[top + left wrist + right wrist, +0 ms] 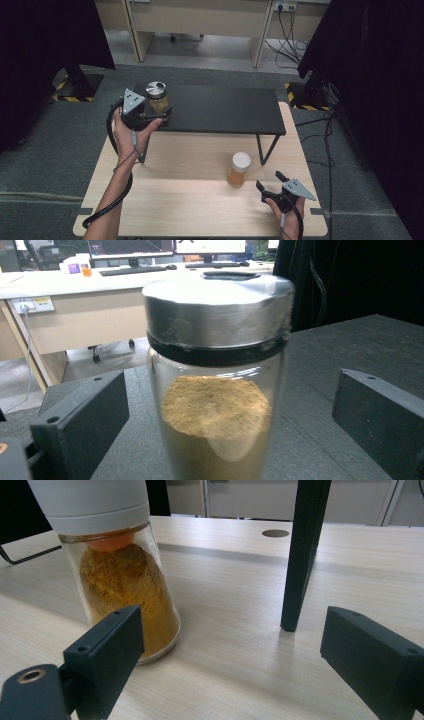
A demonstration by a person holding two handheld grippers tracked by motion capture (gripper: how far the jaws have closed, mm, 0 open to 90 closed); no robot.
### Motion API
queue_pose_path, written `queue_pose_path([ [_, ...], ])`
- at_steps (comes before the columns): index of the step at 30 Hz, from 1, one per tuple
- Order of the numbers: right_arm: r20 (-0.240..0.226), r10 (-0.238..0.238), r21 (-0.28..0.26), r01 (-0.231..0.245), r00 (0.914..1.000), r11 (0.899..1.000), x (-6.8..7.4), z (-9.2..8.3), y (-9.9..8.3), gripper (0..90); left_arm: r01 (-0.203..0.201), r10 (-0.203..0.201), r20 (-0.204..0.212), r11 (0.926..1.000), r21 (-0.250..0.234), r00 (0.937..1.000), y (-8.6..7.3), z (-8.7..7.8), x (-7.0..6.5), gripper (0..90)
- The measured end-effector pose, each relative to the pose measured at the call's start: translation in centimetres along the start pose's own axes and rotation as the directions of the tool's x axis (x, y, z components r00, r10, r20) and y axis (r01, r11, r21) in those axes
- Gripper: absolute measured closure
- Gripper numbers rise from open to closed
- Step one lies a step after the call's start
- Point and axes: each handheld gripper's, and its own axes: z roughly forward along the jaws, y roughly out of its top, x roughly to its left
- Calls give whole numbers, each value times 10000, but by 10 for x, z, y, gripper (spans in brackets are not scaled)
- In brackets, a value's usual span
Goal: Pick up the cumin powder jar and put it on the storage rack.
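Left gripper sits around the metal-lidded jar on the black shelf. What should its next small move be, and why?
Probably close the fingers. The left gripper is open with the metal-lidded jar centred between them, a gap on each side, standing upright on the black shelf.

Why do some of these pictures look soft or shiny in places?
Left gripper view: the steel-lidded jar sits so close that it looks soft, and its lid catches pale glare. Right gripper view: the white-capped jar bulges toward the frame's edge, and the shelf leg throws a faint shadow. High view: dark curtains lose all detail.
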Motion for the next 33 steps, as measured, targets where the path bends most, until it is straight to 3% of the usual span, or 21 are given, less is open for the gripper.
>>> queue_pose_path([
  [10,-7,-8,-5,8,10000,10000,0,0,0,106,-5,5,19,10000,-3,10000,0,-6,-2,11],
  [21,-13,-17,-10,17,10000,10000,0,0,0,106,-150,151,38,9994,-321,9999,-8,-21,-10,11],
  [33,-6,-45,-3,45,10000,10000,0,0,0,106,-117,121,60,9976,-678,9999,-32,-47,-16,12],
])
